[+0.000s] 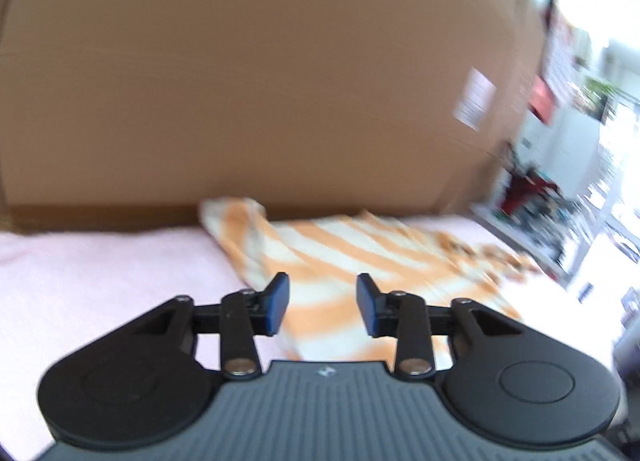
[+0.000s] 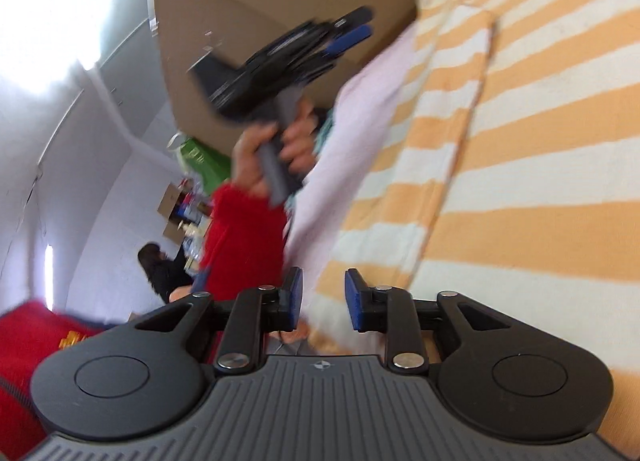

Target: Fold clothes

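Orange-and-white striped garment (image 1: 344, 257) stretched lengthwise along pink cover (image 1: 100, 273) beside cardboard box (image 1: 240, 81), left gripper (image 1: 322, 307) parted and empty, right gripper (image 2: 322, 301) narrowly parted, gripping nothing.

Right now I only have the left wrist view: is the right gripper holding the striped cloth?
Observer: No. The right gripper is open at the edge of the striped cloth, with nothing pinched.
Operator: And mine, is it touching the cloth?
Observer: The left gripper looks raised clear of it, held by a hand with a red sleeve.
Operator: Anyone else around?
Observer: Yes, a person in a dark top sits in the background, beyond that sleeve.
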`<state>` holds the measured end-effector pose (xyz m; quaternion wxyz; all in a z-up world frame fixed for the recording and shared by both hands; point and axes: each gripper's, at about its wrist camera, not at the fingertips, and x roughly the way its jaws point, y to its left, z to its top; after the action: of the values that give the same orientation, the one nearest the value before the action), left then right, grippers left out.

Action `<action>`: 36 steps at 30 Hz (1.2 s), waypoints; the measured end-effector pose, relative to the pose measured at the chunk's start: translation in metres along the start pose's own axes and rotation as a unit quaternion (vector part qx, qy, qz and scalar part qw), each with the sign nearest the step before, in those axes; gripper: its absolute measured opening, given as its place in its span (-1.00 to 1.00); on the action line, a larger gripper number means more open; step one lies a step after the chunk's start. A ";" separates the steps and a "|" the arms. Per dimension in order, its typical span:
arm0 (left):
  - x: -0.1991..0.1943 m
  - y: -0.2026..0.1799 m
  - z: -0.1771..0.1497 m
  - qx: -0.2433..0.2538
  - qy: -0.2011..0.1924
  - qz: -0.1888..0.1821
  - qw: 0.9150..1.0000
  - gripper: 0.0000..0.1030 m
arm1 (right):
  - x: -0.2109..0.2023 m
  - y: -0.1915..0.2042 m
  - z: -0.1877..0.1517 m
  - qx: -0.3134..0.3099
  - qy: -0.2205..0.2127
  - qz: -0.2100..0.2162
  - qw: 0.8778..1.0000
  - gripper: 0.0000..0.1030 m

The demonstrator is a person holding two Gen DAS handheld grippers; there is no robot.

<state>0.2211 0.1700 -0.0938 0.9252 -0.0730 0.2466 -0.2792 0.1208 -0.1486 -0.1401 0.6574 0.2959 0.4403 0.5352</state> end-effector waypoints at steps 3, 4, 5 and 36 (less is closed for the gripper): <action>0.004 -0.028 -0.024 0.031 0.032 -0.036 0.998 -0.40 | 0.000 -0.007 0.011 0.021 -0.008 -0.005 1.000 -0.80; 0.007 -0.032 -0.029 0.036 0.040 -0.041 0.998 -0.40 | -0.002 -0.006 0.016 0.013 -0.012 -0.020 1.000 -0.77; 0.010 -0.037 -0.035 0.040 0.049 -0.046 0.997 -0.35 | -0.005 -0.004 0.022 0.004 -0.017 -0.035 0.999 -0.68; 0.015 -0.023 -0.045 -0.013 0.083 -0.162 0.983 0.91 | 0.129 -0.062 0.266 -0.043 -0.141 -0.196 0.969 -1.00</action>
<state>0.1981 0.1425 -0.1327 0.8429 -0.1010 0.3108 -0.4275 0.3915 -0.0184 -0.1114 0.8171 0.2474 0.3695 0.3670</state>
